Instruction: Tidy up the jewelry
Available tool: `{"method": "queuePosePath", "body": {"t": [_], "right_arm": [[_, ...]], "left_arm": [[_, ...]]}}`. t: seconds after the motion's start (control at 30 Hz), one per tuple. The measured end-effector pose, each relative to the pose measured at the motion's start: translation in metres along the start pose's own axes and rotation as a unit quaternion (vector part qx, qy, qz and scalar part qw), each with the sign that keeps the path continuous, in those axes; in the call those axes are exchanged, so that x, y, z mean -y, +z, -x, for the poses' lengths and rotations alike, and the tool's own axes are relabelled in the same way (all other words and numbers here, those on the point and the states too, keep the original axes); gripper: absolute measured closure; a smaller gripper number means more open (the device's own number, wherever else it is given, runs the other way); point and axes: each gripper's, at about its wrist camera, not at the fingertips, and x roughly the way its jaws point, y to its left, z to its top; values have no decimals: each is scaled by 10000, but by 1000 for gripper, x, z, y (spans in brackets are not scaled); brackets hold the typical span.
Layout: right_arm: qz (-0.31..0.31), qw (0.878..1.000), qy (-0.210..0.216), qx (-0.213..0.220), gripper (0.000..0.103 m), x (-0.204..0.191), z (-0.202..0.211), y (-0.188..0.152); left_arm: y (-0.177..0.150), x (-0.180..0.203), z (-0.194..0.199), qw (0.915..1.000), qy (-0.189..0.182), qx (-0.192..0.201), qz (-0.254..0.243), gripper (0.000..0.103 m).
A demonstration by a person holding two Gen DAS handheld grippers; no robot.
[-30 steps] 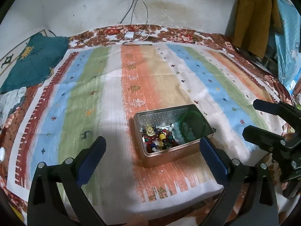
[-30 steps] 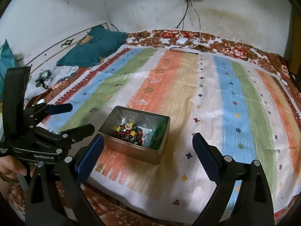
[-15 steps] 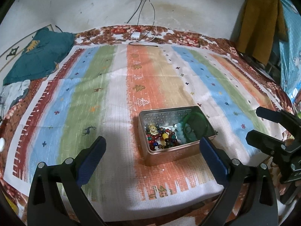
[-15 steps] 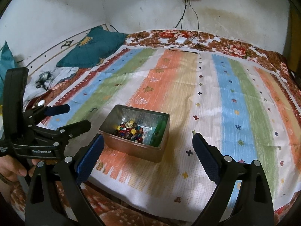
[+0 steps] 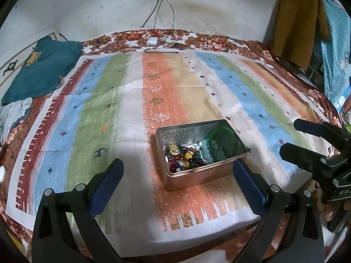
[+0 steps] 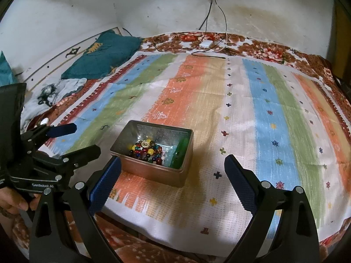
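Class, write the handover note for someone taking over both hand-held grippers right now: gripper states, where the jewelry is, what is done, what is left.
Left hand-held gripper: open, holding nothing, aimed at the tin.
Right hand-held gripper: open, holding nothing, just right of the tin.
Metal tin: lid off, on the striped cloth near its front edge.
Inside, all heaped together: mixed coloured bead bracelet, pale blue bead bracelet, green bangle at the right end.
Done: no jewelry lies outside the tin.
Left: lift the pieces out and sort them.
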Motion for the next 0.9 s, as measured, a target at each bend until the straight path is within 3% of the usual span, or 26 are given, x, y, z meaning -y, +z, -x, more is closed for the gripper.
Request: {"method": "queuePosePath", "body": {"t": [0.9], "right_arm": [[47,9999,-52,-94,7,-2,-5,-1]], "left_arm": [[-2,7,-2,9999,-92,-81,-77,6]]}}
